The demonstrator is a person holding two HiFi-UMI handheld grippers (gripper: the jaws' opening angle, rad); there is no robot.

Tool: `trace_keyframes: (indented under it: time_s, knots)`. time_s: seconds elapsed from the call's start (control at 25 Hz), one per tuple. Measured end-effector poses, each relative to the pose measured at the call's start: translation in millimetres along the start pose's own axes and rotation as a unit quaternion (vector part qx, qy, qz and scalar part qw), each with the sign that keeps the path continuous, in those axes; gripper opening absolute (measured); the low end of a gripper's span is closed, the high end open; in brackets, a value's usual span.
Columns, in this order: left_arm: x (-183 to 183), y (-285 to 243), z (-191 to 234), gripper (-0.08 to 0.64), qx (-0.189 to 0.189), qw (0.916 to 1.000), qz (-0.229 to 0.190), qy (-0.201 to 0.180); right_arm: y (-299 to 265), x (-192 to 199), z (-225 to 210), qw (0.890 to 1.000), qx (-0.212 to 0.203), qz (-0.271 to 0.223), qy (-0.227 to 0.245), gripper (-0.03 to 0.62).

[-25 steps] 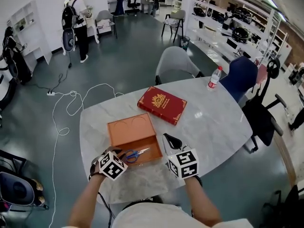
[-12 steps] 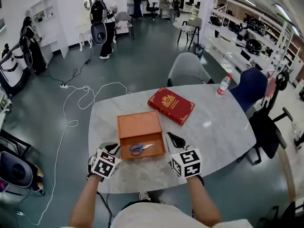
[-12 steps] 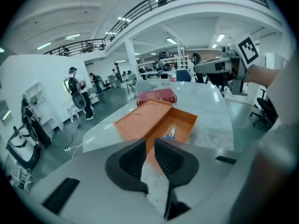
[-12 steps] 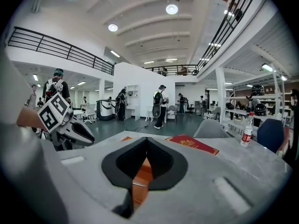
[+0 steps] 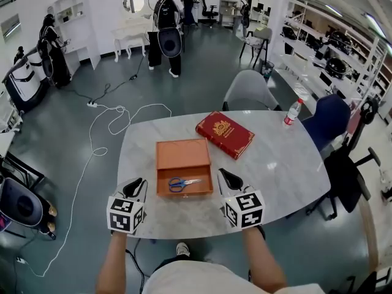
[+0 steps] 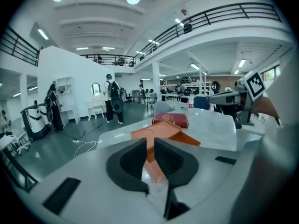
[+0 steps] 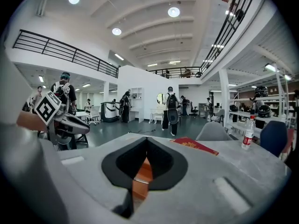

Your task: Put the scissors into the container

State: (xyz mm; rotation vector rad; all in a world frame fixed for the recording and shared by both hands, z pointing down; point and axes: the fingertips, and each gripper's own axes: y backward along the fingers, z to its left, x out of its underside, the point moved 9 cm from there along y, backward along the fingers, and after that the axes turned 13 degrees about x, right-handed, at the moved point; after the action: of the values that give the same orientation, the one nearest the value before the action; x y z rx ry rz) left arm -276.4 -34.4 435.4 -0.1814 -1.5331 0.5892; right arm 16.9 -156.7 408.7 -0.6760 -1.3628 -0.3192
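Across the near half of the oval marble table (image 5: 275,164), the open orange container (image 5: 184,154) lies square to the person, close to the near edge, which puts it within easy reach of both hands. Beyond its far right corner, toward the far edge, a red book (image 5: 225,134) lies at an angle, apart from the container and seemingly no part of the job. The left gripper (image 5: 134,187) hovers over the near edge just outside the container's left wall, and the right gripper (image 5: 228,179) is just beside its right wall; both point forward along its sides rather than into it, which reads as a resting stance with the work done. The blue-handled scissors (image 5: 182,183) lie flat inside the container, in its near half, blades toward the right, so the task looks complete. A water bottle (image 5: 293,112) stands upright at the far right edge. As for the jaws, the left pair stands narrowly apart with nothing between but a glimpse of the orange wall, while the right pair meets at the tips and grips nothing.
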Motion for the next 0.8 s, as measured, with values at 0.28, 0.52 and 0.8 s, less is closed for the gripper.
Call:
trace_keyframes:
  time_s: [0.28,0.52,0.8]
  knots:
    - [-1.9,21.9,-17.6,0.031,-0.041,0.9955,-0.078,0.035,11.5,-1.8,-2.9,1.0,-0.013,-0.01,0.007,0.005]
    - [2.0,33.8,-24.0,0.026,-0.063,0.9922,-0.096,0.048,18.5,-0.6,-2.9,1.0,-0.025,-0.013,0.012,0.005]
    - [1.2,34.4,-27.5,0.025,-0.071,0.9914,-0.099,0.048,19.7,1.1,-6.7,0.999,-0.028,-0.013,0.012,0.005]
